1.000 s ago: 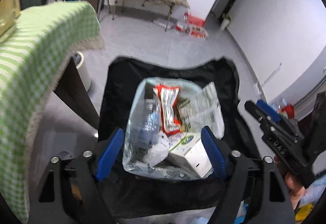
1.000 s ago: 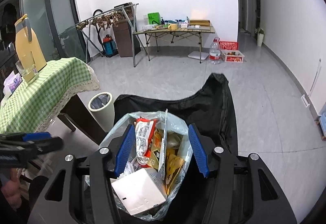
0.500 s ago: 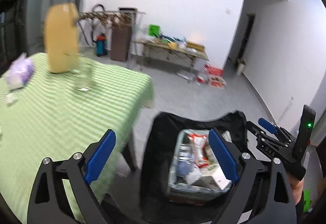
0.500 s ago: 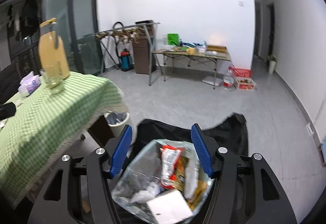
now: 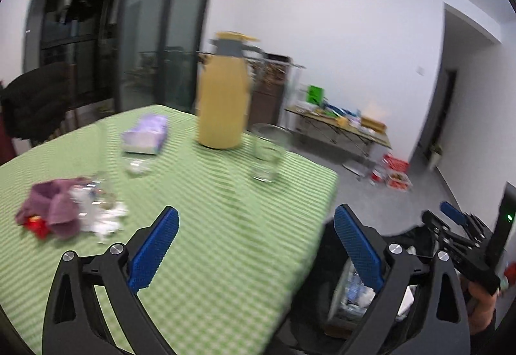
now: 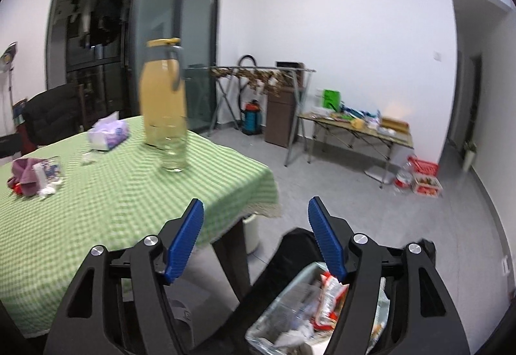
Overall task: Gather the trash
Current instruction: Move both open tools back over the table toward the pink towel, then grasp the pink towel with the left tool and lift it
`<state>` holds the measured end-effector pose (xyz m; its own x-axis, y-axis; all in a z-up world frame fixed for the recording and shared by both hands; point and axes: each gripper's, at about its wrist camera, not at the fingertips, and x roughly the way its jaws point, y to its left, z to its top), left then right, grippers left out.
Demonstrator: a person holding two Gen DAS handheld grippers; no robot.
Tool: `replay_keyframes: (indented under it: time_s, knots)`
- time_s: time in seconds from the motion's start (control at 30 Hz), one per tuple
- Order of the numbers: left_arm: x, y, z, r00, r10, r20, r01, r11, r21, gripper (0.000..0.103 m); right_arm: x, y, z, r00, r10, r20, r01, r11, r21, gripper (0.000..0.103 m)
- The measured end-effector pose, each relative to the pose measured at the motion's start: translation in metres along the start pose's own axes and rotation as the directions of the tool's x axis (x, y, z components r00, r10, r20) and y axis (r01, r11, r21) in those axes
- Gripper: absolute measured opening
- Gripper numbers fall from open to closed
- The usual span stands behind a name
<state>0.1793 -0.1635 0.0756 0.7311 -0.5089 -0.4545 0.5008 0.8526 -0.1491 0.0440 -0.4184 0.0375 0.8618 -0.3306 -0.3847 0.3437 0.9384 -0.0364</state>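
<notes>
A clear trash bag (image 6: 309,306) full of wrappers sits on a black chair (image 6: 283,261) beside the table; it also shows in the left wrist view (image 5: 354,293). A pile of trash (image 5: 96,213) with white scraps, a purple cloth (image 5: 48,203) and a red bit lies on the green checked tablecloth (image 5: 209,242), also seen in the right wrist view (image 6: 42,177). My left gripper (image 5: 254,245) is open and empty above the table's near part. My right gripper (image 6: 254,238) is open and empty above the bag and table corner; it shows in the left wrist view (image 5: 458,226).
A yellow thermos jug (image 5: 224,93), a drinking glass (image 5: 267,151), a second glass (image 5: 138,158) and a purple tissue pack (image 5: 145,134) stand on the table. A white bin (image 6: 253,232) stands under the table corner. A folding table (image 6: 354,129) and drying rack (image 6: 258,74) are at the back.
Both grippers have swung up and left, away from the trash bag toward the tabletop. The table's trash pile has come into view. Both stay open and empty.
</notes>
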Motion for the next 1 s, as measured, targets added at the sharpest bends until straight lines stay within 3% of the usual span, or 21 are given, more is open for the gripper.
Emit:
replay_keyframes:
  time_s: [0.1,0.2,0.33,0.5,0.63,0.7,0.77,0.87,0.9,0.93,0.97,1.0]
  knots:
    - [-0.006,0.040,0.006,0.995,0.086,0.046,-0.084,0.996,-0.042,0.094,-0.003,0.020,0.006,1.000,0.025,0.014,-0.024,0.999,-0.031,0.067]
    - [0.000,0.083,0.014,0.978,0.200,0.057,-0.198,0.979,-0.040,0.094,-0.005,0.034,0.008,0.999,0.044,0.021,-0.043,0.998,-0.056,0.068]
    - [0.025,0.155,0.022,0.950,0.306,-0.061,-0.311,0.944,-0.106,0.094,0.003,0.051,0.005,0.998,0.059,-0.003,-0.059,0.995,-0.079,0.068]
    - [0.043,0.212,0.016,0.921,0.373,-0.113,-0.385,0.915,-0.116,0.094,0.012,0.072,0.000,0.996,0.079,-0.037,-0.082,0.991,-0.101,0.068]
    - [0.066,0.235,0.004,0.903,0.397,-0.163,-0.408,0.912,-0.040,0.093,0.017,0.088,0.000,0.994,0.094,-0.058,-0.101,0.987,-0.124,0.068]
    - [0.076,0.246,-0.004,0.888,0.415,-0.200,-0.425,0.905,-0.007,0.086,0.017,0.097,0.000,0.993,0.103,-0.059,-0.110,0.984,-0.139,0.068]
    - [0.085,0.252,-0.009,0.888,0.400,-0.225,-0.410,0.912,0.006,0.084,0.017,0.105,0.000,0.992,0.107,-0.061,-0.115,0.981,-0.153,0.068]
    - [0.094,0.255,-0.016,0.886,0.403,-0.230,-0.405,0.914,0.039,0.066,0.018,0.114,-0.001,0.991,0.114,-0.067,-0.123,0.979,-0.160,0.068]
    - [0.098,0.257,-0.018,0.880,0.410,-0.240,-0.412,0.910,0.047,0.047,0.018,0.118,-0.001,0.991,0.117,-0.071,-0.127,0.979,-0.161,0.068]
    - [0.101,0.260,-0.018,0.876,0.411,-0.251,-0.414,0.909,0.044,0.020,0.018,0.120,-0.001,0.990,0.120,-0.073,-0.131,0.978,-0.162,0.068]
    - [0.103,0.264,-0.018,0.878,0.400,-0.264,-0.406,0.913,0.032,0.010,0.018,0.123,-0.001,0.990,0.123,-0.075,-0.134,0.977,-0.164,0.068]
    - [0.099,0.267,-0.015,0.888,0.379,-0.259,-0.391,0.920,0.006,0.010,0.017,0.126,-0.001,0.989,0.127,-0.076,-0.138,0.976,-0.170,0.068]
